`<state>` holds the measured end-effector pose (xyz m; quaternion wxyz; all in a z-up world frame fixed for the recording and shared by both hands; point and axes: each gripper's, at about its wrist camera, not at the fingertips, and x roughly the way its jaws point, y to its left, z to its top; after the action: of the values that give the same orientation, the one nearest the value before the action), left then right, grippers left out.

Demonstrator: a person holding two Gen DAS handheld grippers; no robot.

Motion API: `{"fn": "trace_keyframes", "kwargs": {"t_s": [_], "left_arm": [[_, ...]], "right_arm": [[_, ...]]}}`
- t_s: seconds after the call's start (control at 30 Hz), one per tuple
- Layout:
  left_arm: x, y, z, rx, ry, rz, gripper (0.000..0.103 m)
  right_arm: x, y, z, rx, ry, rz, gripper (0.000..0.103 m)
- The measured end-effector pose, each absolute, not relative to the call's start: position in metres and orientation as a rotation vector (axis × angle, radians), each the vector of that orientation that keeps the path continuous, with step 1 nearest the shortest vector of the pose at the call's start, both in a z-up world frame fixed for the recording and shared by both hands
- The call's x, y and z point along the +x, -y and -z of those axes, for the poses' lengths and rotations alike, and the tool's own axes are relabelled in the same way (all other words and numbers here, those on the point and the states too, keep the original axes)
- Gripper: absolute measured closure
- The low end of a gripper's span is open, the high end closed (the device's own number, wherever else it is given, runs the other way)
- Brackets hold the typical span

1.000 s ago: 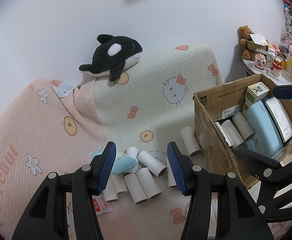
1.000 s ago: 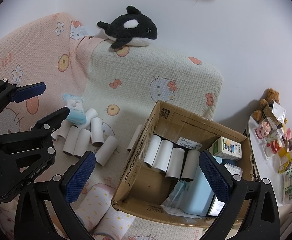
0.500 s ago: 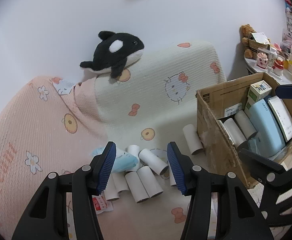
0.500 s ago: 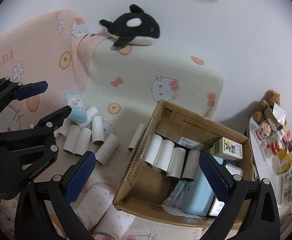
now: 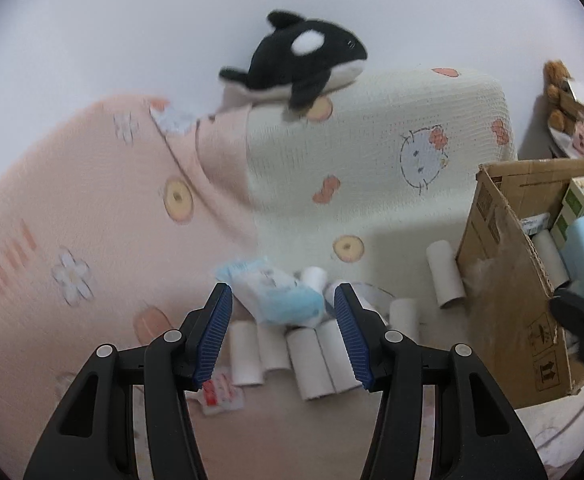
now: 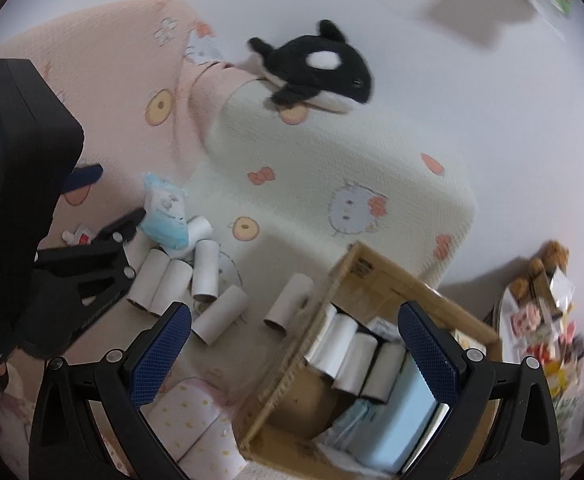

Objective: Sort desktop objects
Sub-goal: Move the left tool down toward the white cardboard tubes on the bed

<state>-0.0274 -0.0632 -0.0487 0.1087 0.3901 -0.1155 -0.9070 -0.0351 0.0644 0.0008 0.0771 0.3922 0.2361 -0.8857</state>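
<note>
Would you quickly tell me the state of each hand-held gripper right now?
Left hand-held gripper: open, empty, framing the blue tissue pack.
Right hand-held gripper: open, empty, over the cardboard box.

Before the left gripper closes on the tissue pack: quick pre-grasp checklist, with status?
1. Left gripper open: ok, jaws apart.
2. Blue tissue pack lined up between the fingers: ok in the left wrist view, but whether the tips have reached it in depth: cannot tell.
3. Pack free of neighbours: not ok, it lies on the cardboard tubes, so a tube may get nudged or pinched.
4. Right gripper clear of the grasp: ok, open and empty over the cardboard box.
5. Room in the box for the pack: cannot tell, tubes and a light blue case already fill much of it.
</note>
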Motion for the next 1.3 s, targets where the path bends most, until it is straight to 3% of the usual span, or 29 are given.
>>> {"fn": "trace_keyframes", "kwargs": {"t_s": [0.2, 0.4, 0.5, 0.73, 1.1, 1.3], "left_arm": [[-0.022, 0.095, 0.072, 1.230, 0.244, 2.598, 0.046], [-0.011, 0.144, 0.100, 1.357, -0.003, 2.520, 0.046], [-0.006, 0.165, 0.108, 1.390, -0.122, 2.454, 0.046], [0.000, 0.192, 0.113, 1.345, -0.289, 2.451, 0.046], [0.005, 0.209, 0.157, 1.428, -0.623, 2.581, 0.046], [0.009, 0.223, 0.179, 1.402, -0.979, 2.625, 0.046]], "right_arm": [[-0.048, -0.027, 0.017, 1.182, -0.726, 2.439, 0.000], [-0.072, -0.003, 0.047, 1.284, -0.649, 2.296, 0.000], [-0.085, 0.000, 0.061, 1.315, -0.559, 2.285, 0.000], [-0.109, -0.005, 0.095, 1.324, -0.124, 2.233, 0.000], [-0.117, -0.011, 0.174, 1.478, 0.069, 2.100, 0.000], [-0.110, -0.016, 0.202, 1.429, 0.226, 1.990, 0.000]]}}
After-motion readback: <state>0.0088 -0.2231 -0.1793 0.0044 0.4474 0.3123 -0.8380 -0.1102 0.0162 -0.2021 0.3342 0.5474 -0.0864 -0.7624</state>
